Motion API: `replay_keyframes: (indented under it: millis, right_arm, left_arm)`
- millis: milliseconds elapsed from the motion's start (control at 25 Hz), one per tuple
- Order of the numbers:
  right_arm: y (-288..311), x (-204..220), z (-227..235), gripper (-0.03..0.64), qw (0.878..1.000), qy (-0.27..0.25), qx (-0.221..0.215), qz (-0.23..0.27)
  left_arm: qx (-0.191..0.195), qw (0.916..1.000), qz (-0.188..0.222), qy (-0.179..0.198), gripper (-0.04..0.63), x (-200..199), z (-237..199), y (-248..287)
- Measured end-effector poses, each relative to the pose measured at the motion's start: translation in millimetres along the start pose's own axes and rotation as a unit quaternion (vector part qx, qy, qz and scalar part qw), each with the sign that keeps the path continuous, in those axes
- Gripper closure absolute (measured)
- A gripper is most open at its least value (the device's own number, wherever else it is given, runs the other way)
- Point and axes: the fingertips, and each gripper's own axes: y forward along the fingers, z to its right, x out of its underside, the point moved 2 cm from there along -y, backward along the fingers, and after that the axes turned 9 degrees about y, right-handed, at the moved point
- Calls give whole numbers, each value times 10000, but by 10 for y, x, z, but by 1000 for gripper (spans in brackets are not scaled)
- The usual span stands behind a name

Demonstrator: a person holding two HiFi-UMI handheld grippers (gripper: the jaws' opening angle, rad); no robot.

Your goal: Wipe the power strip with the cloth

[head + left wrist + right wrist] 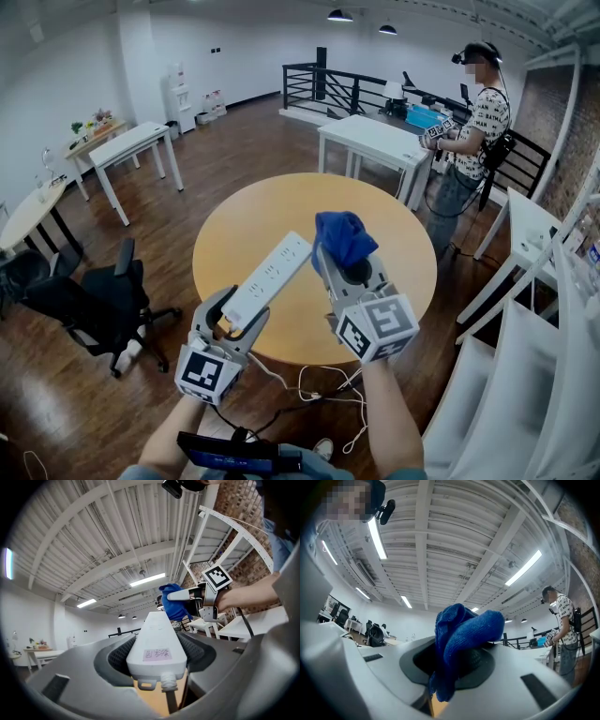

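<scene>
Cloth (342,236) near power strip (267,279) tip

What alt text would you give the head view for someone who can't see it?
Seen from above, the left tongs grip a white power strip by its cord end over a round wooden table, while the right tongs hold a blue cloth next to its far end. Another person stands in the background.
</scene>
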Motion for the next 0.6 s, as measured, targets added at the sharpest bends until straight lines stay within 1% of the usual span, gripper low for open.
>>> replay_keyframes:
  millis: [400,600]
  right_arm:
    - [-55,184,-282,549,9995,232,-212,-2]
    - [-93,243,-411,549,9990,301,-323,23]
  left_arm:
    - [-18,10000,-1,-54,316,46,-53,20]
    - [-35,9998,-41,-167,316,55,-40,70]
